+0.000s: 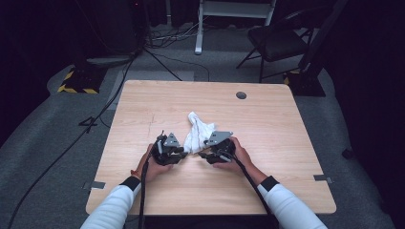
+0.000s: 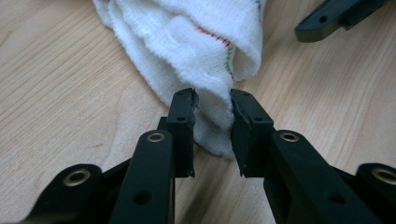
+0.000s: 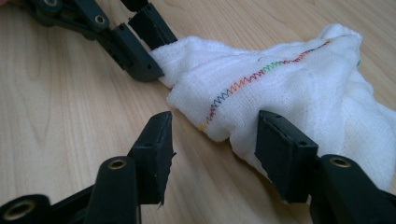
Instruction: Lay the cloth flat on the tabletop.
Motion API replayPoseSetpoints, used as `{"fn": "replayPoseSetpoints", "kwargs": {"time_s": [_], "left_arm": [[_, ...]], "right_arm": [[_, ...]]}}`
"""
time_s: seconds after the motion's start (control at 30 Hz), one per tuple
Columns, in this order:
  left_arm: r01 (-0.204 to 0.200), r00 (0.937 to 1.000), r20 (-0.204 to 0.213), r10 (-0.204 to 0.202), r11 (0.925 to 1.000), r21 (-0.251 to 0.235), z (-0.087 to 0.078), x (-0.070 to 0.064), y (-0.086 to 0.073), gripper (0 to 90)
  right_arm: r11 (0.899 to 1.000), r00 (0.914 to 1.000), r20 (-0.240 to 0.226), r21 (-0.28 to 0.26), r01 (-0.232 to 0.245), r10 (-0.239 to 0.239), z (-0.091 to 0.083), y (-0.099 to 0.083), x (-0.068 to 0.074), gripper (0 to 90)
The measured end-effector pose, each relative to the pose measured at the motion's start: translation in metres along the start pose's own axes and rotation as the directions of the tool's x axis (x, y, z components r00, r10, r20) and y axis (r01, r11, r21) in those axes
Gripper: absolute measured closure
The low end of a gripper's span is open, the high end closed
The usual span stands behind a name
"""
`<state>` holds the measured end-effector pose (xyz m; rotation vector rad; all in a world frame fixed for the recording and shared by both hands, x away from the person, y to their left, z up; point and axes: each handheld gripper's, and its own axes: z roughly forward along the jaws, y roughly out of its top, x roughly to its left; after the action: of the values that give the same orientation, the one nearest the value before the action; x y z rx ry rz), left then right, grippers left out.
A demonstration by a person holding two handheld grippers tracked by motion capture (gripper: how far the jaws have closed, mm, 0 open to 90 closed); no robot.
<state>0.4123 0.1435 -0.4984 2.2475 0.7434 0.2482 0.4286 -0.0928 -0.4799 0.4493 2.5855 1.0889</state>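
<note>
One white cloth (image 1: 197,130) is seen bunched on the wooden desk (image 1: 267,143), a little nearer the person than the desk's middle; nothing on the desk is held in a container. Loose folds are piled up, and the heap narrows toward the person. A thin line of zigzag stitching in changing colours is seen along a hem in the right gripper view, where the cloth (image 3: 280,93) lies in soft ridges; in the left gripper view the same cloth (image 2: 187,42) shows red and green thread at a fold.

Left gripper (image 1: 168,150): placed at the near left end of the cloth. In its own view the left gripper (image 2: 212,105) has its jaws part closed, with a hanging fold of cloth between them; both jaws are touching the fabric, but whether it is firmly pinched cannot be told.

Right gripper (image 1: 216,147): placed at the near right end. In its own view the right gripper (image 3: 212,126) is spread wide, one jaw on bare wood, the other against the cloth's edge; nothing is held.

Both grippers are held by hands in white sleeves (image 1: 114,207). A round grey hole (image 1: 241,95) is noted near the far edge of the desk. Beyond it, on the grey floor (image 1: 52,138), cables (image 1: 162,64) and a dark folding chair (image 1: 274,43) are seen.
</note>
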Motion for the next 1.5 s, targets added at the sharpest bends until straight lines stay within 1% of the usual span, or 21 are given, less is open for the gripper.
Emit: {"fn": "replayPoseSetpoints", "kwargs": {"time_s": [0.13, 0.17, 0.2, 0.27, 0.33, 0.43, 0.5, 0.53, 0.57, 0.7, 0.8, 0.83, 0.87, 1.0, 1.07, 1.23, 1.33, 1.4, 1.43, 1.47, 1.5], "left_arm": [[-0.016, 0.9993, 0.034, 0.016, 0.9998, 0.007, 0.002, -0.001, 0.003, 80.1], [-0.016, 0.9991, 0.038, 0.016, 0.9998, 0.007, 0.003, -0.002, 0.004, 81.5], [-0.028, 0.9989, 0.038, 0.027, 0.9995, 0.012, 0.003, -0.003, 0.004, 82.2], [-0.033, 0.998, 0.055, 0.033, 0.9994, 0.012, 0.004, -0.005, 0.005, 83.2], [-0.039, 0.9976, 0.058, 0.038, 0.9992, 0.012, 0.004, -0.006, 0.006, 83.6], [-0.047, 0.9972, 0.059, 0.046, 0.9988, 0.015, 0.004, -0.007, 0.006, 84.5], [-0.049, 0.9968, 0.063, 0.049, 0.9987, 0.01, 0.002, -0.007, 0.006, 85.4], [-0.054, 0.9969, 0.058, 0.053, 0.9985, 0.011, 0.001, -0.006, 0.006, 85.8], [-0.051, 0.9969, 0.06, 0.05, 0.9987, 0.007, 0.0, -0.006, 0.006, 86.0], [-0.046, 0.9976, 0.051, 0.047, 0.9988, -0.019, -0.007, -0.003, 0.008, 86.7], [-0.045, 0.9982, 0.039, 0.046, 0.9986, -0.029, -0.01, -0.002, 0.009, 87.0], [-0.039, 0.9985, 0.036, 0.04, 0.9985, -0.04, -0.012, -0.002, 0.009, 87.0], [-0.043, 0.9985, 0.031, 0.045, 0.998, -0.046, -0.014, -0.003, 0.009, 87.0], [-0.054, 0.9983, 0.018, 0.055, 0.9966, -0.063, -0.019, -0.004, 0.011, 87.1], [-0.053, 0.9983, 0.021, 0.055, 0.9958, -0.074, -0.021, -0.003, 0.011, 87.1], [-0.045, 0.9988, 0.012, 0.046, 0.9941, -0.099, -0.028, -0.002, 0.012, 87.3], [-0.042, 0.9991, 0.0, 0.043, 0.9908, -0.128, -0.039, -0.001, 0.011, 87.3], [-0.032, 0.9995, -0.005, 0.032, 0.9903, -0.135, -0.042, 0.001, 0.009, 87.3], [-0.023, 0.9997, -0.006, 0.022, 0.9904, -0.137, -0.043, 0.002, 0.008, 87.3], [-0.023, 0.9997, -0.006, 0.022, 0.9904, -0.137, -0.043, 0.002, 0.008, 87.3], [-0.023, 0.9997, -0.007, 0.022, 0.9905, -0.136, -0.044, 0.004, 0.007, 87.3]], "right_arm": [[1.0, 0.9994, 0.03, 0.012, 0.016, -0.017, 0.006, 0.003, 0.003, 47.1], [1.0, 0.9986, 0.049, 0.018, 0.02, -0.021, 0.008, 0.004, 0.005, 49.0], [0.999, 0.9975, 0.065, 0.023, 0.027, -0.029, 0.009, 0.004, 0.006, 51.1], [0.999, 0.9948, 0.095, 0.033, 0.032, -0.036, 0.013, 0.005, 0.007, 54.6], [0.998, 0.9917, 0.121, 0.04, 0.039, -0.044, 0.016, 0.005, 0.007, 60.4], [0.998, 0.9879, 0.144, 0.049, 0.051, -0.058, 0.016, 0.005, 0.007, 72.4], [0.997, 0.9874, 0.145, 0.049, 0.055, -0.062, 0.013, 0.004, 0.004, 76.2], [0.998, 0.9883, 0.141, 0.046, 0.052, -0.059, 0.01, 0.004, 0.002, 76.7], [0.999, 0.9905, 0.13, 0.037, 0.038, -0.043, 0.006, 0.003, 0.0, 77.4], [1.0, 0.9925, 0.122, 0.025, 0.006, -0.009, -0.01, -0.004, -0.009, 78.7], [1.0, 0.9907, 0.136, 0.021, -0.009, 0.006, -0.022, -0.011, -0.015, 79.4], [1.0, 0.9907, 0.136, 0.021, -0.009, 0.006, -0.022, -0.011, -0.015, 79.4], [1.0, 0.9902, 0.137, 0.004, -0.026, 0.025, -0.031, -0.015, -0.02, 79.8], [0.998, 0.9873, 0.149, -0.02, -0.054, 0.056, -0.047, -0.02, -0.027, 79.8], [0.997, 0.9861, 0.15, -0.029, -0.069, 0.072, -0.055, -0.024, -0.031, 79.8], [0.994, 0.9801, 0.17, -0.042, -0.097, 0.103, -0.074, -0.033, -0.04, 79.6], [0.991, 0.9758, 0.175, -0.064, -0.122, 0.131, -0.087, -0.038, -0.044, 80.6], [0.987, 0.9654, 0.209, -0.08, -0.142, 0.156, -0.098, -0.044, -0.049, 82.7], [0.983, 0.9626, 0.206, -0.088, -0.162, 0.177, -0.103, -0.048, -0.053, 83.9], [0.983, 0.9626, 0.206, -0.088, -0.162, 0.177, -0.103, -0.048, -0.053, 83.9], [0.978, 0.9559, 0.21, -0.093, -0.189, 0.205, -0.111, -0.056, -0.059, 88.5]]}}
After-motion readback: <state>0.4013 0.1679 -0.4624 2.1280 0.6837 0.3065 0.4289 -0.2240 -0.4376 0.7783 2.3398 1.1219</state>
